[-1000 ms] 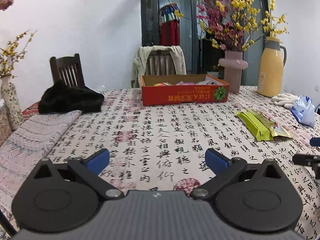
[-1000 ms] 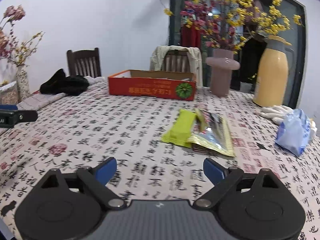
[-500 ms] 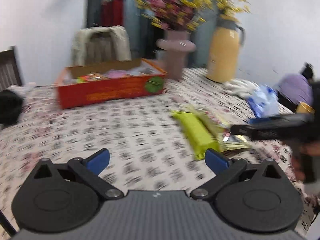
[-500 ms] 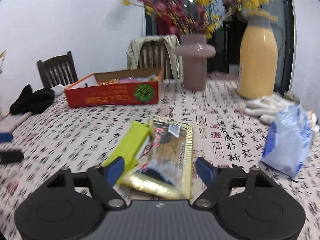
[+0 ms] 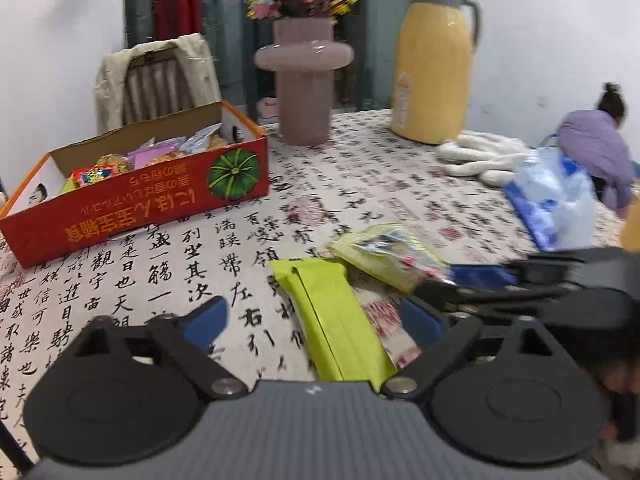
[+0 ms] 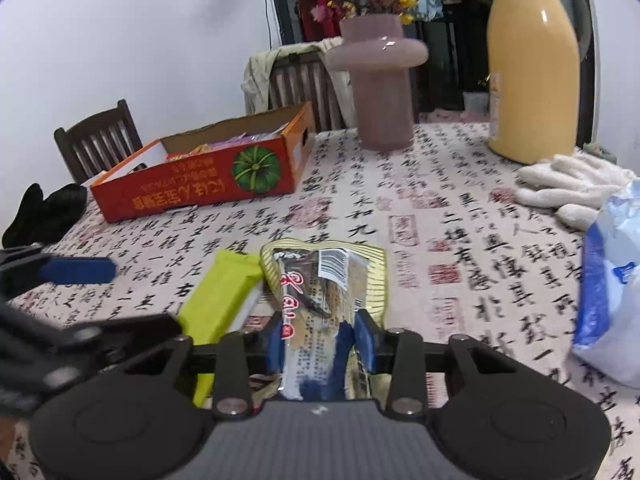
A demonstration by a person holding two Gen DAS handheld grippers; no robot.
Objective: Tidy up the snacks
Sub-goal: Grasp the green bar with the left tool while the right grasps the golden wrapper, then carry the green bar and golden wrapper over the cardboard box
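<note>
A lime green snack packet (image 5: 334, 316) lies on the table, between the open jaws of my left gripper (image 5: 316, 316); it also shows in the right wrist view (image 6: 224, 296). My right gripper (image 6: 320, 340) is shut on a gold and brown snack packet (image 6: 320, 288), which also shows in the left wrist view (image 5: 384, 252). A red cardboard box (image 5: 132, 196) with several snacks inside stands at the far left, also visible in the right wrist view (image 6: 200, 184).
A pink vase (image 5: 306, 84) with flowers and a yellow thermos (image 5: 434, 60) stand at the back. White gloves (image 5: 480, 156) and a blue and white plastic bag (image 5: 552, 196) lie at the right. Chairs stand behind the table.
Both grippers have moved in on the two packets. My right gripper has closed on the gold packet. My left gripper has swung right and come over the green packet.
</note>
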